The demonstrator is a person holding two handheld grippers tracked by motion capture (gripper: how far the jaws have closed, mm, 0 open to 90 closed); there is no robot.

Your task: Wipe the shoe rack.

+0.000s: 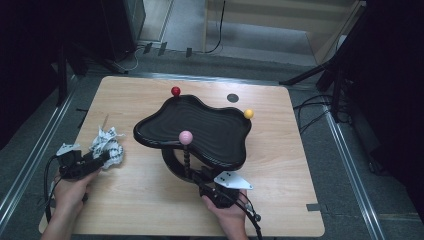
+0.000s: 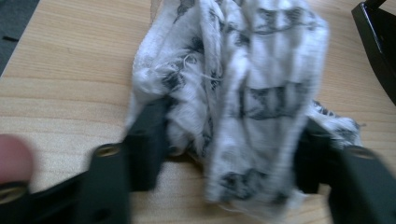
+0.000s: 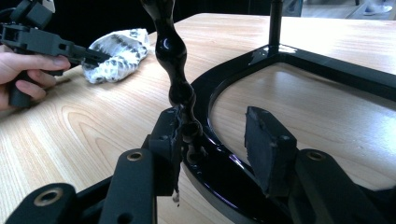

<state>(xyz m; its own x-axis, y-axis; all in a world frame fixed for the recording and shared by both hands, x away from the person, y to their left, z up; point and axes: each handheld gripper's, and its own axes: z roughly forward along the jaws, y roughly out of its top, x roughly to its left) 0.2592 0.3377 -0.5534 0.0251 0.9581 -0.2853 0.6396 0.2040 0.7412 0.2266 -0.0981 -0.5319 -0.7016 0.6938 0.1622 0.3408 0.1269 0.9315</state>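
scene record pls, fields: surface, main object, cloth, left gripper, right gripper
surface: wooden table
main object: black wavy tray on a black stand base, with red, yellow and pink ball-topped posts
cloth: crumpled white cloth with black print, lying on the table left of the tray
left gripper: jaws on either side of the cloth, pads against it
right gripper: jaws straddling the base rim at the foot of the beaded black post; one pad touches the post, the other stands clear
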